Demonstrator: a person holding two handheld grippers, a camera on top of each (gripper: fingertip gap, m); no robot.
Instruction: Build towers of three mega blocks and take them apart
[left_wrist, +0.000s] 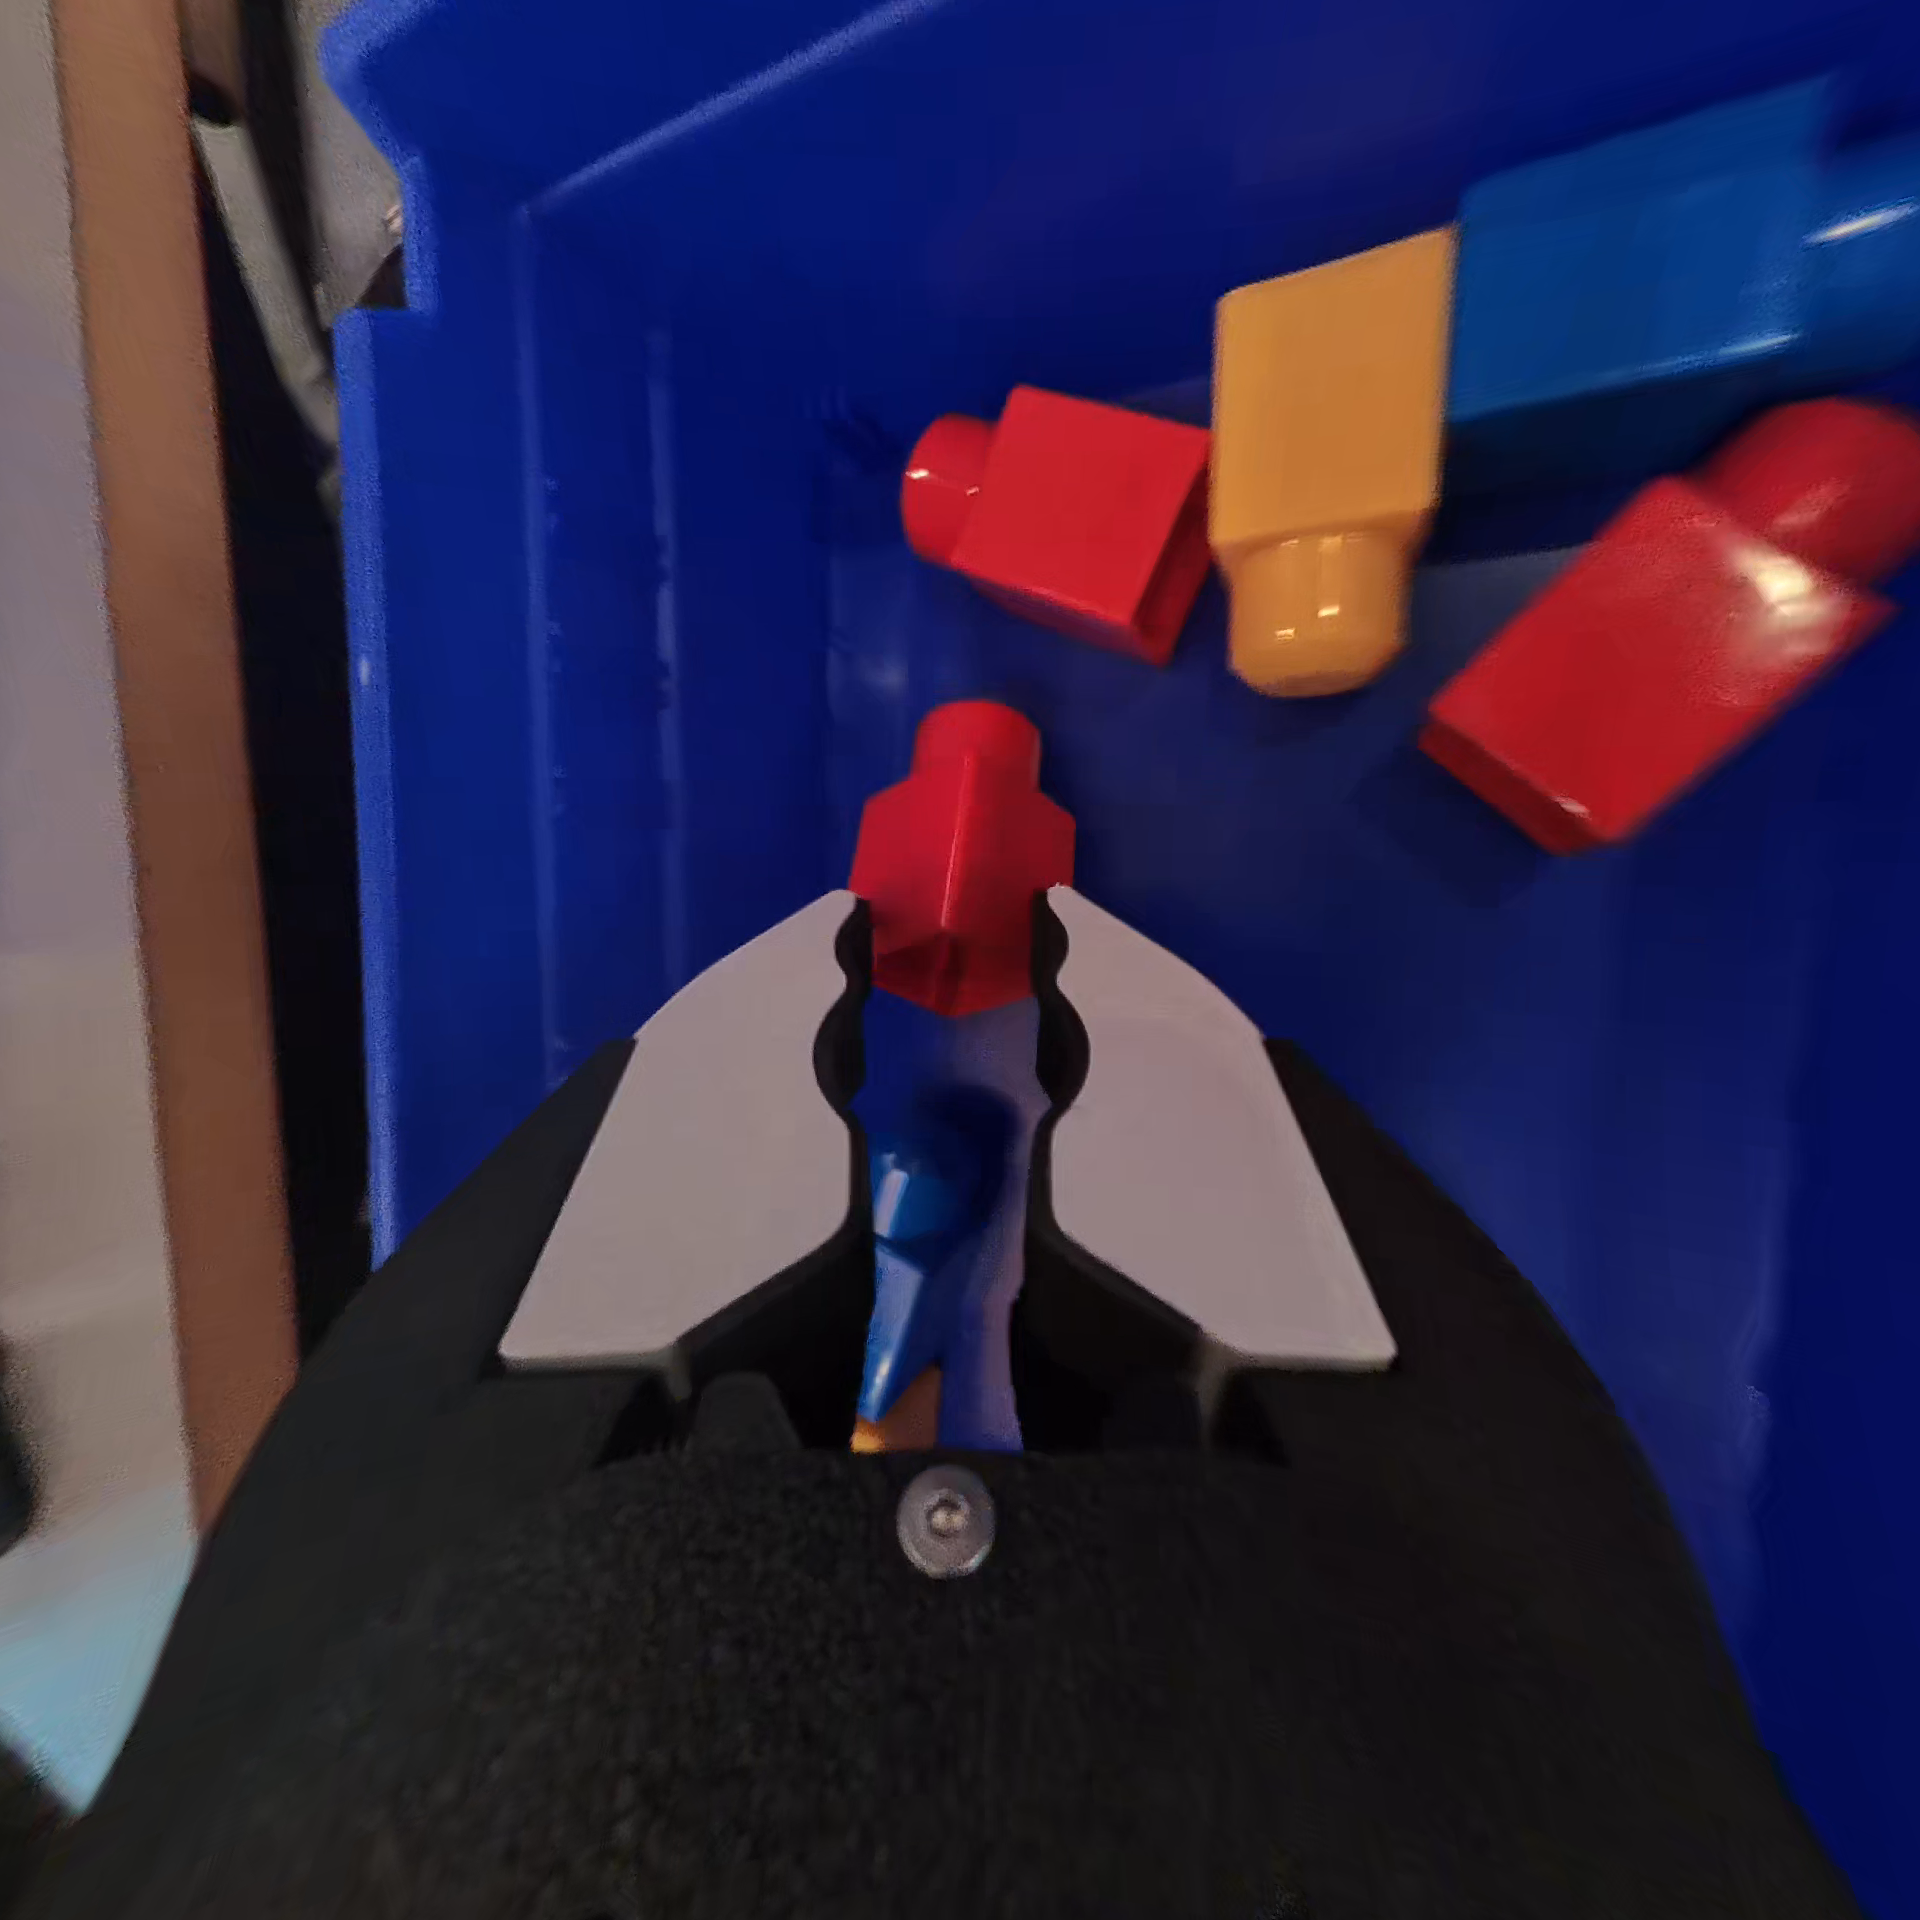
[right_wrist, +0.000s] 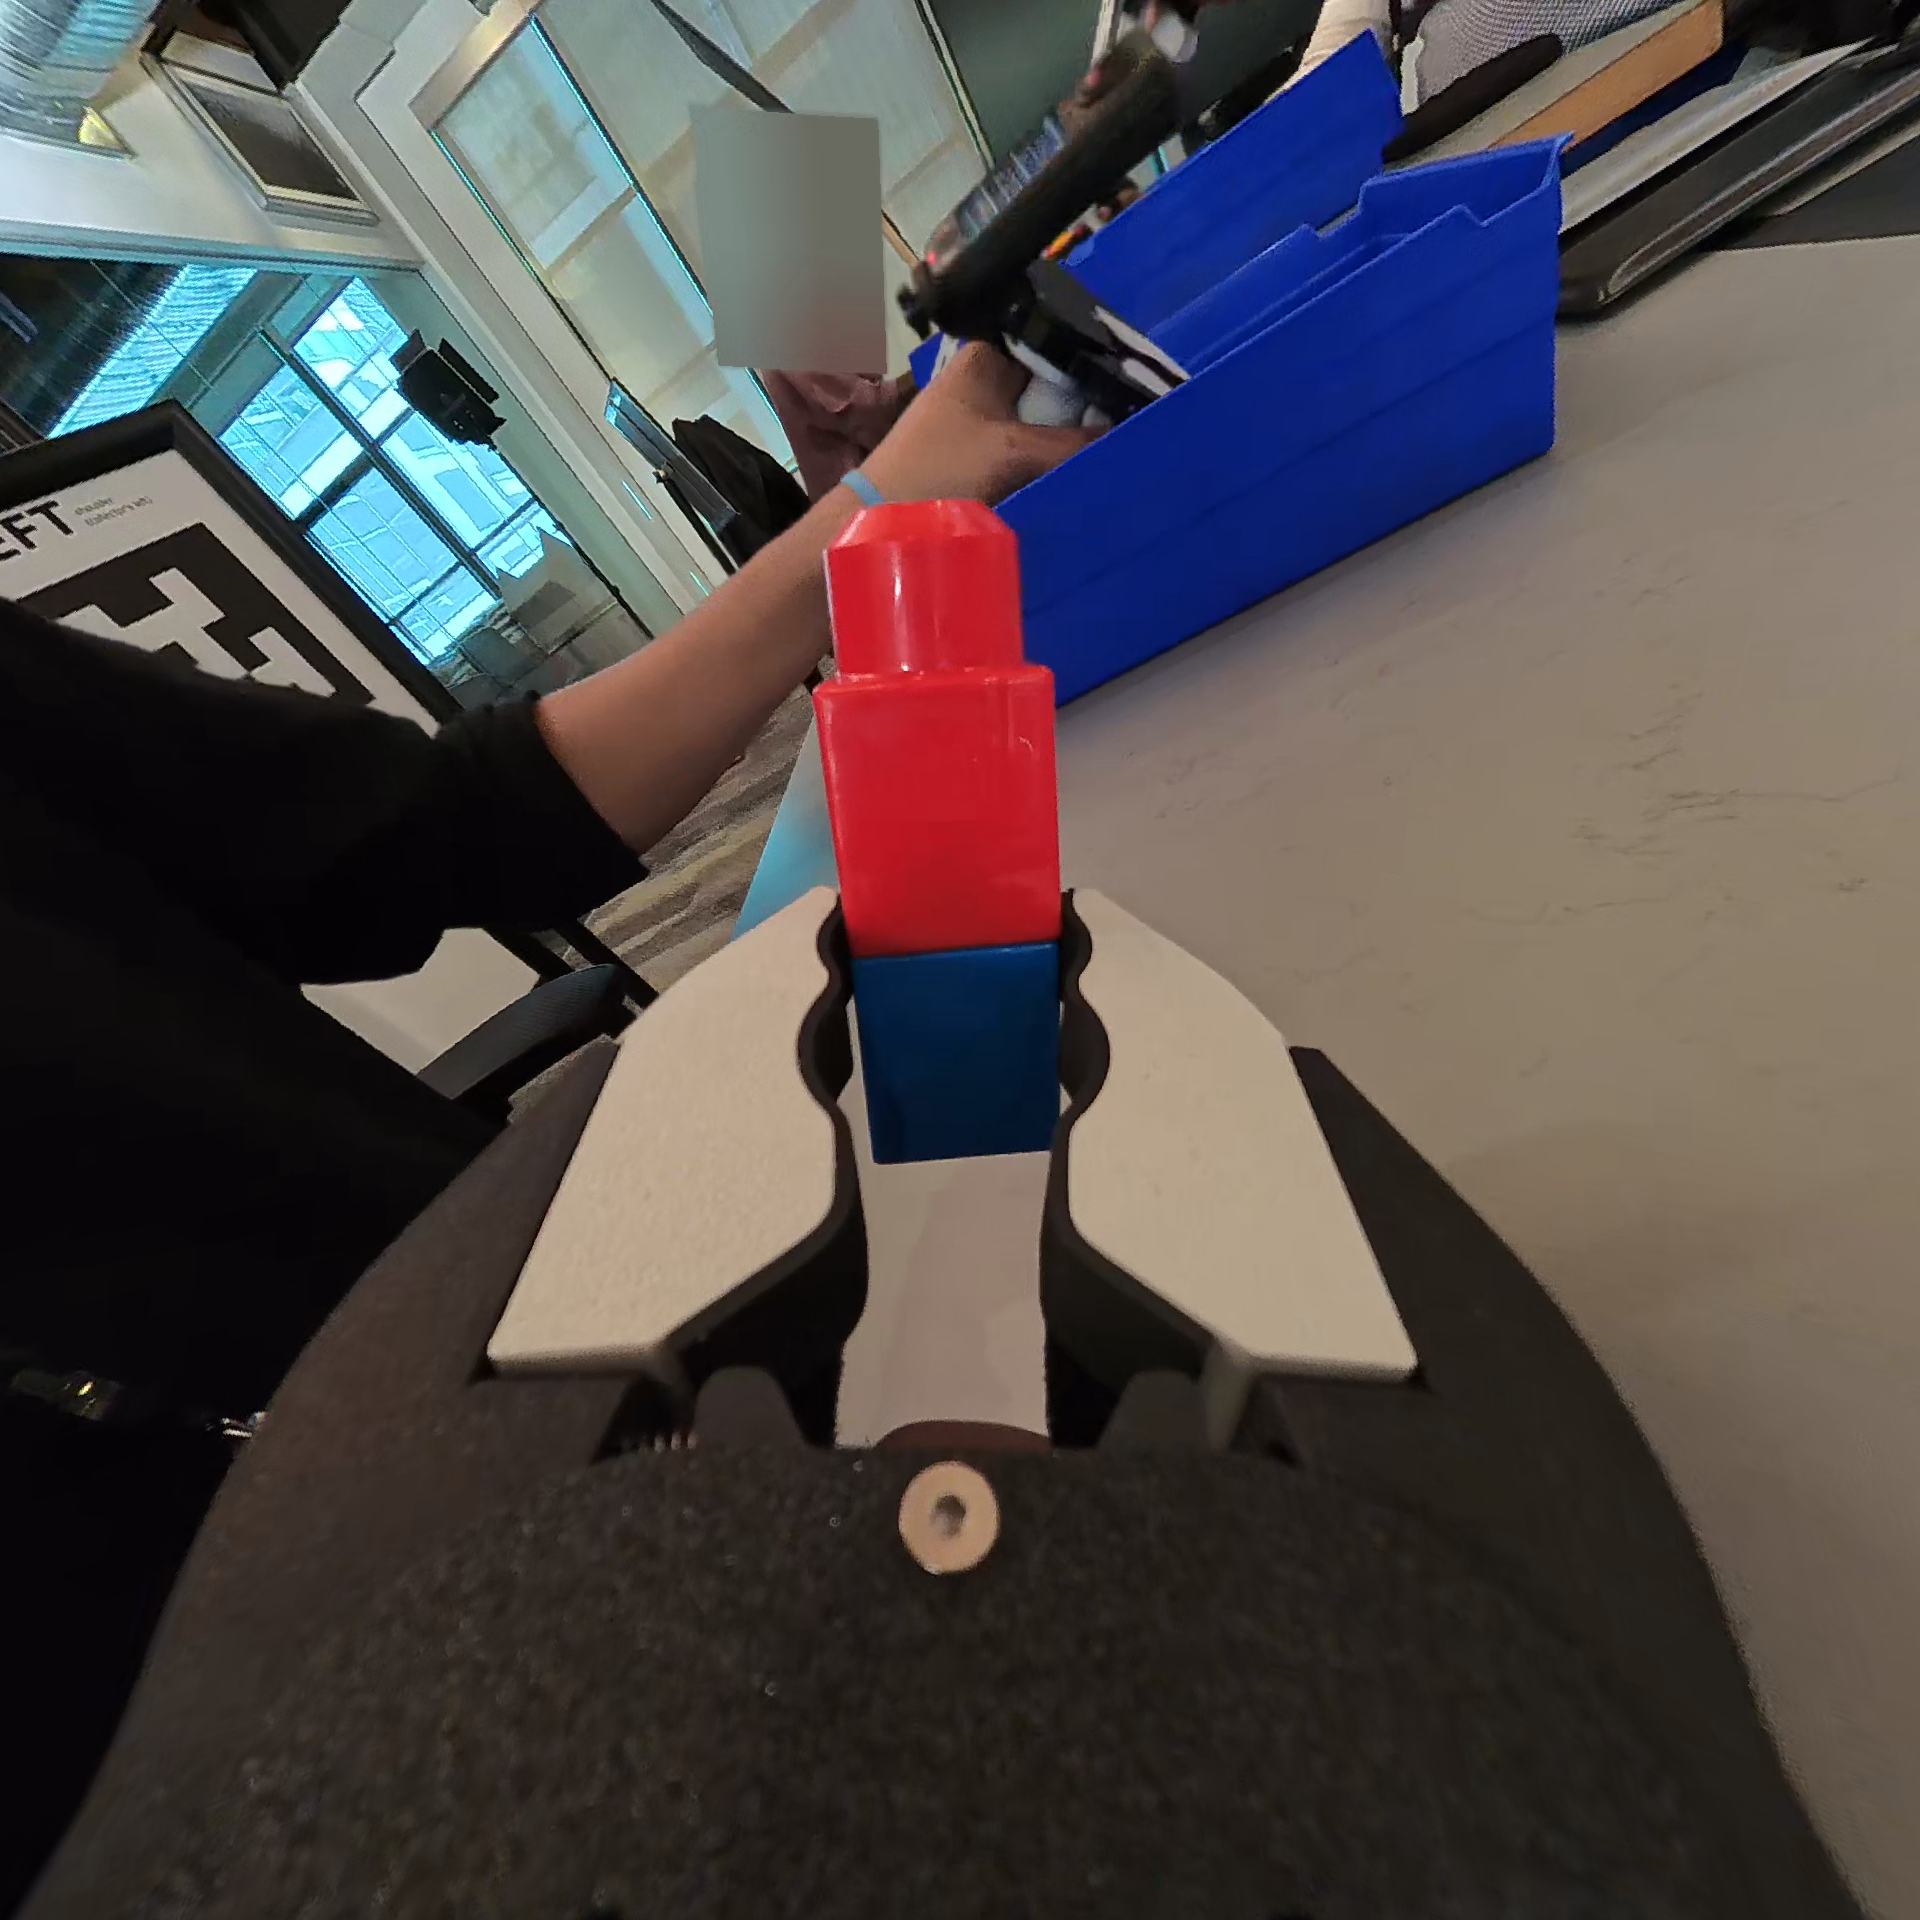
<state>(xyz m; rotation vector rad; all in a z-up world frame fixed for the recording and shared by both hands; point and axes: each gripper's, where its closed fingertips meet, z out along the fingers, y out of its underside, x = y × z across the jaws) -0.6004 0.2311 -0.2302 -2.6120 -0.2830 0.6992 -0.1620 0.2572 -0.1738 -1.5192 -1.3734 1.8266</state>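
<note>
Left gripper (left_wrist: 951, 904) first: its wrist cam is pointing straight down into the blue bin (left_wrist: 675, 623), and the jaws are closed most of the way on a small red block (left_wrist: 961, 862), pinching it right at the fingertips with the stud pointing away from the camera. Further back in the gap between the fingers you can see a blue block (left_wrist: 904, 1278) lying on the bin floor, with a sliver of something orange just under it, too hidden to say what. Moving right across the bin floor there's a loose pile: a red block on its side (left_wrist: 1070, 520), then a yellow-orange block (left_wrist: 1320, 457) touching it with its stud facing the camera, then a bigger blue block (left_wrist: 1662, 301) up in the corner, and another red block (left_wrist: 1662, 644) lying tilted just below that one. That side is pretty blurry btw. Over on the right wrist cam, going left to right: the person's black sleeve (right_wrist: 312, 810) and bare forearm reach across to the bin, the hand (right_wrist: 966, 426) holding the other gripper down inside it. Right gripper (right_wrist: 956, 925) is clamped on a two-block stack, the blue block (right_wrist: 951, 1049) squeezed between the fingers and a red block (right_wrist: 935, 769) plugged onto it, sticking out past the tips. It's held above the grey table (right_wrist: 1507, 883), and the blue bin (right_wrist: 1299, 488) sits on that table further back.
</note>
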